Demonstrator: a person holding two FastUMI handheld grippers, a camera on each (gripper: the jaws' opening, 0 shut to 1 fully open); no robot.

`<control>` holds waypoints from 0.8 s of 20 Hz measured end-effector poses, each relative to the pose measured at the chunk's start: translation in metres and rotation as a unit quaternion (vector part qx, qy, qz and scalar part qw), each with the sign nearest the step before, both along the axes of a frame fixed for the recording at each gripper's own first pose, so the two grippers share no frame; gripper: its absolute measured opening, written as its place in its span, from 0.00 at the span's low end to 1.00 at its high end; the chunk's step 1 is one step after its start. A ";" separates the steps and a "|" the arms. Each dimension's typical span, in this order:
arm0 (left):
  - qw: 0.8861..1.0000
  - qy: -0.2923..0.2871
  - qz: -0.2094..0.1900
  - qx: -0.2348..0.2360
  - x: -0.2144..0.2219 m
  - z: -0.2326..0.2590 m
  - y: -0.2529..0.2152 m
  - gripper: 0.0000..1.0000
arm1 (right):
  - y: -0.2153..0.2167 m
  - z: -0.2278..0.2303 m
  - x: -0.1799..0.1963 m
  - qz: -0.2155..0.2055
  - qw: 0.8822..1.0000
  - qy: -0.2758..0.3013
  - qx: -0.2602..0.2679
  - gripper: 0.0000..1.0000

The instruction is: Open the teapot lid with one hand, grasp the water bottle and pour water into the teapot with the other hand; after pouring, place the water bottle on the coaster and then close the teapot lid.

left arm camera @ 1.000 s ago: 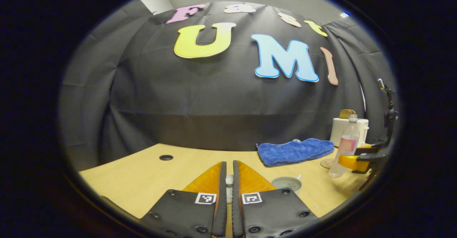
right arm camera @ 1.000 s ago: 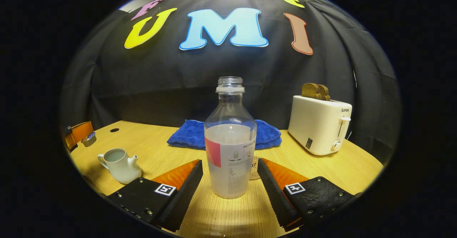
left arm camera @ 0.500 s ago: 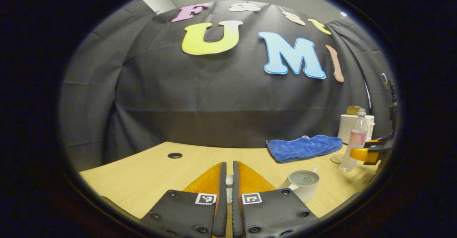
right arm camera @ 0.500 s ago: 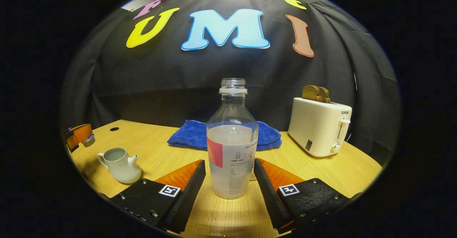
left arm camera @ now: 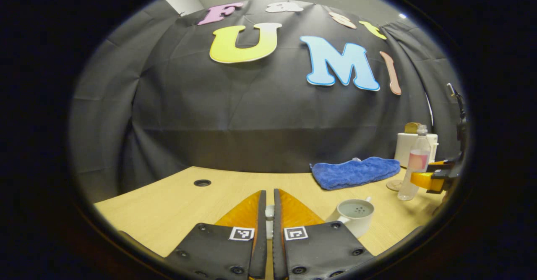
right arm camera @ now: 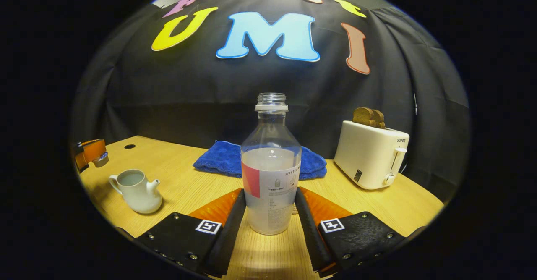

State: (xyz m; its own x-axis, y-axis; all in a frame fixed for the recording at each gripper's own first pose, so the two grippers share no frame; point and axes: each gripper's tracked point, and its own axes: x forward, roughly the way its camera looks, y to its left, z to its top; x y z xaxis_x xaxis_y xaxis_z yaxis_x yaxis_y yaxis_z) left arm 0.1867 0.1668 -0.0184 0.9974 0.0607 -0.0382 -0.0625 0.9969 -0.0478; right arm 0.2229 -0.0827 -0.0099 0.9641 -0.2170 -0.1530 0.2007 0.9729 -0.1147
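The clear water bottle point(right arm camera: 270, 175), uncapped and half full, stands upright on the wooden table point(right arm camera: 188, 187). My right gripper point(right arm camera: 269, 192) has closed around its lower body, both fingers touching its sides. The white teapot point(right arm camera: 136, 189) sits lidless at the left, water showing inside. My left gripper point(left arm camera: 268, 194) is shut on the small white teapot lid point(left arm camera: 269, 213), held up left of the teapot point(left arm camera: 355, 215). The left gripper view also shows the bottle point(left arm camera: 413, 166) in the right gripper point(left arm camera: 432, 179), with the round coaster point(left arm camera: 394, 184) just behind the bottle.
A folded blue towel point(right arm camera: 260, 160) lies behind the bottle. A white toaster point(right arm camera: 371, 154) with bread slices stands at the right back. A cable hole point(left arm camera: 202, 182) is in the table's far left. Black cloth walls the booth.
My right gripper's fingers have closed in from either side until they touch the bottle. My left gripper with the lid shifted slightly; the teapot now shows beside it.
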 end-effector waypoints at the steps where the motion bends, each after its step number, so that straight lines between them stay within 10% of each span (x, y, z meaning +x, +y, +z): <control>1: 1.000 -0.002 -0.005 -0.003 0.001 0.000 -0.001 0.12 | 0.003 0.000 -0.001 0.006 1.000 -0.001 -0.012 0.71; 7: 1.000 -0.005 -0.018 -0.018 0.001 0.000 -0.001 0.12 | 0.013 -0.001 -0.005 0.018 0.987 0.041 -0.153 0.71; 16: 0.998 -0.006 -0.033 -0.047 0.000 0.001 0.001 0.12 | 0.038 0.011 -0.008 0.059 0.902 0.080 -0.421 0.71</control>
State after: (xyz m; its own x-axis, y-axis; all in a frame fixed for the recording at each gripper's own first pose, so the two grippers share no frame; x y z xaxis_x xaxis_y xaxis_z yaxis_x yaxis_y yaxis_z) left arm 0.1870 0.1679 -0.0177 0.9995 -0.0093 -0.0294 0.0051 0.9900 -0.1409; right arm 0.2146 -0.0450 0.0014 0.9683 -0.2179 -0.1219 0.0161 0.5418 -0.8404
